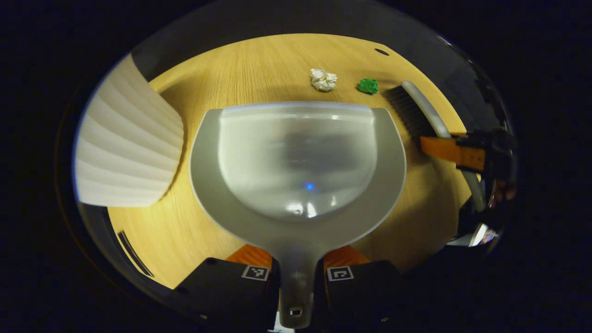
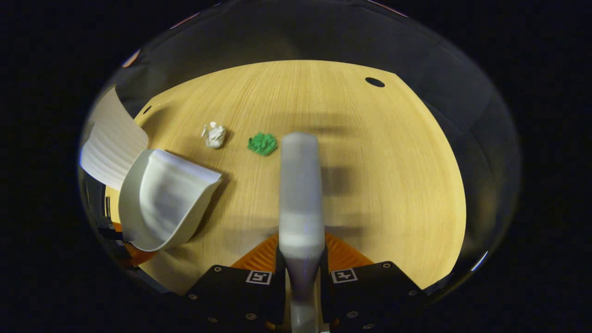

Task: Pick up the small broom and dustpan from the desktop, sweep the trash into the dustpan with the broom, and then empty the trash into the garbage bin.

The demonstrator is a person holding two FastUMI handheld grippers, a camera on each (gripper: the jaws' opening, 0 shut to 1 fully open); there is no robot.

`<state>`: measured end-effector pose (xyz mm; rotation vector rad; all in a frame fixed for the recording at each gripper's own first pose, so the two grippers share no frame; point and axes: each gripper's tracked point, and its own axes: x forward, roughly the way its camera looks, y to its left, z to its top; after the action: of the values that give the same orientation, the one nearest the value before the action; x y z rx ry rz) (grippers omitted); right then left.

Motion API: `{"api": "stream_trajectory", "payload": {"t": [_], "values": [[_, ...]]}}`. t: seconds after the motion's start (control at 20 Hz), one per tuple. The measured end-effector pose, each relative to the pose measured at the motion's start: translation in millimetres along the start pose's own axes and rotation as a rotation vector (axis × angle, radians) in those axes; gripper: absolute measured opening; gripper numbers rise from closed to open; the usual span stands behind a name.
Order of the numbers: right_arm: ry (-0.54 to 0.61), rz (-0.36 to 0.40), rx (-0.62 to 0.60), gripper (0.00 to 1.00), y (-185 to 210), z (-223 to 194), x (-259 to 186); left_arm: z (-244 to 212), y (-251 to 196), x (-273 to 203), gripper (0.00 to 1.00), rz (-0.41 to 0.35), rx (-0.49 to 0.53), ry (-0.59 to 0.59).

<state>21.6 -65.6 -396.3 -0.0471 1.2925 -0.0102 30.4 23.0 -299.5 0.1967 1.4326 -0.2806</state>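
1. Currently, the left gripper (image 1: 296, 273) clamps the handle of the dustpan (image 1: 298, 162) between both fingers, as seen in the left gripper view; the handle runs down the centre between them
2. Dustpan position: its open front edge points toward the trash, and its pan hangs over or rests on the wooden desktop (image 1: 259, 64); contact with the surface cannot be determined
3. Beyond the dustpan's front edge lie two pieces of trash: a white paper ball (image 1: 323, 79) and, just to its right, a green paper ball (image 1: 368, 85); both are apart from the dustpan lip
4. Right of the dustpan, the small broom (image 1: 418, 113) shows dark bristles and a pale curved back; its bristle end is near the green paper ball
5. On the broom's handle, still right of the dustpan, the right gripper (image 1: 455, 152) is visible farther off
6. Left of the dustpan stands a white ribbed garbage bin (image 1: 127, 148), close beside the pan's rim
7. From the right gripper view, the right gripper (image 2: 300, 273) holds the small broom (image 2: 299, 185) by its handle with both fingers closed on it; the broom's back extends straight ahead
8. From that view, the green paper ball (image 2: 262, 143) lies just left of the broom tip, the white paper ball (image 2: 215, 135) farther left, and the dustpan (image 2: 164, 203) and garbage bin (image 2: 111, 138) beyond on the same side
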Motion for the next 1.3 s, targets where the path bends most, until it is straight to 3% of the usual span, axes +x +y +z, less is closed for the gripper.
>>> {"api": "stream_trajectory", "payload": {"t": [0.05, 0.1, 0.15, 0.3, 0.45, 0.65, 0.75, 0.95, 1.15, 1.3], "values": [[-0.011, 0.003, -0.013, 0.31, -5, 12, 3, 9, 5, -3, 0.31, -0.006, 0.045, -0.017], [-0.019, 0.013, -0.018, 0.40, -6, 25, 5, 16, 10, -6, 0.31, -0.009, 0.099, -0.019], [-0.023, 0.027, -0.024, 0.31, -7, 37, 6, 24, 14, -6, 0.30, -0.010, 0.155, -0.019], [-0.031, 0.033, -0.133, 0.31, -13, 69, 24, 33, 20, 8, 0.30, -0.060, 0.292, 0.016], [0.009, 0.079, -0.216, 0.31, -7, 89, 41, 40, 21, 18, 0.31, -0.099, 0.362, 0.064], [0.041, 0.127, -0.332, 0.31, 9, 94, 53, 53, 30, 26, 0.31, -0.093, 0.449, 0.100], [0.055, 0.196, -0.377, 0.31, 32, 90, 48, 56, 27, 34, 0.31, -0.102, 0.488, 0.118], [0.094, 0.385, -0.500, 0.31, 90, 63, 29, 65, 20, 37, 0.31, -0.113, 0.546, 0.117], [0.153, 0.520, -0.540, 0.31, 133, 54, 4, 62, 20, 35, 0.31, -0.118, 0.539, 0.114], [0.146, 0.520, -0.555, 0.31, 136, 51, 9, 57, 16, 33, 0.31, -0.125, 0.504, 0.110]]}}
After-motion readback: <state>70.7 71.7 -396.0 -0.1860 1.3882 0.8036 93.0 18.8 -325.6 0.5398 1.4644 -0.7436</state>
